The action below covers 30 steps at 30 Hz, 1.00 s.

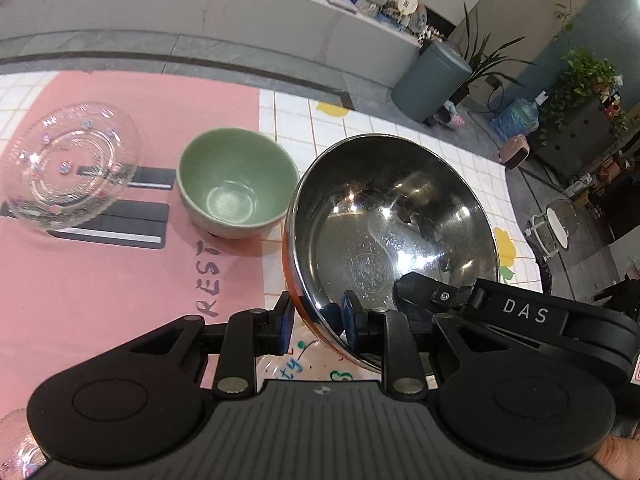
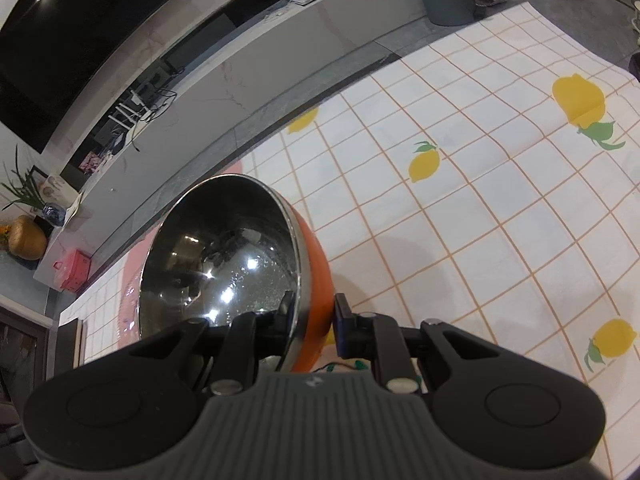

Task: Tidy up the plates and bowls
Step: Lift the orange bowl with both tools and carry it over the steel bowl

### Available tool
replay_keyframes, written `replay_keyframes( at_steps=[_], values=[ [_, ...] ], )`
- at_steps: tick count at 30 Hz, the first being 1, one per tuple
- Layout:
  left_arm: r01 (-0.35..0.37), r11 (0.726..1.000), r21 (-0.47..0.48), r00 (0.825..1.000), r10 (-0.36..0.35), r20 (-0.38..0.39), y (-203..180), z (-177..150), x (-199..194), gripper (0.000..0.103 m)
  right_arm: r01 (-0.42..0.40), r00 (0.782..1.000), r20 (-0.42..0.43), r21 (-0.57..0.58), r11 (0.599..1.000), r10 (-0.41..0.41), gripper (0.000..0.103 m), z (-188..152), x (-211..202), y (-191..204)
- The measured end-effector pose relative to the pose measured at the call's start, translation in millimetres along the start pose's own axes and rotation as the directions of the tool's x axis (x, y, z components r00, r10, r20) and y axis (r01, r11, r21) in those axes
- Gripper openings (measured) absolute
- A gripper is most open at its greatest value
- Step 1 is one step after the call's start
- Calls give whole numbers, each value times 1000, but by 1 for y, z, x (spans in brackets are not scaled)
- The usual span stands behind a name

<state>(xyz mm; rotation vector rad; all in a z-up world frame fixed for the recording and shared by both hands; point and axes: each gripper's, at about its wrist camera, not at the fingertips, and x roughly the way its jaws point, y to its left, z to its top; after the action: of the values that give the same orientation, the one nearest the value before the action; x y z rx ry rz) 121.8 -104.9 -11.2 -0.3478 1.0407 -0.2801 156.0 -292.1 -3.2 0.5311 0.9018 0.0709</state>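
- One steel bowl (image 1: 384, 216) with an orange outside, tilted, just right of the green bowl.
- One green ceramic bowl (image 1: 236, 184), upright on the pink mat (image 1: 120, 288).
- One clear glass plate (image 1: 68, 168), left of the green bowl.
- Two dark flat strips (image 1: 120, 226) between the glass plate and the green bowl.
- One lemon-print checked cloth (image 2: 500, 220), right of the green bowl.

You face long pale marble-look ledge (image 1: 240, 12) across grey floor strip (image 1: 200, 50). Your work surface: lemon-print checked cloth (image 2: 500, 200), pink mat (image 1: 120, 280) at its left. Grey round bin (image 1: 430, 80) and potted plants (image 1: 584, 80) stand right. Large dark screen (image 2: 72, 32) hangs above ledge.
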Motion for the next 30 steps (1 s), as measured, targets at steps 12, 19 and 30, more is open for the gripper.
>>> replay_keyframes(
  at_steps=[12,19,30],
  values=[
    [-16,999,49,999,15,36,-2,-30,-49,28,-34,999,-21,-26,999,34,18,-34,-43,18],
    [0,995,97,998,-6,59,-3,-50,-76,28,-47,999,-27,-59,997,45,21,-56,-68,26],
    [25,990,139,1000,-25,-2,9,-76,-90,28,-78,991,-119,-114,990,64,20,-92,-81,19]
  ],
)
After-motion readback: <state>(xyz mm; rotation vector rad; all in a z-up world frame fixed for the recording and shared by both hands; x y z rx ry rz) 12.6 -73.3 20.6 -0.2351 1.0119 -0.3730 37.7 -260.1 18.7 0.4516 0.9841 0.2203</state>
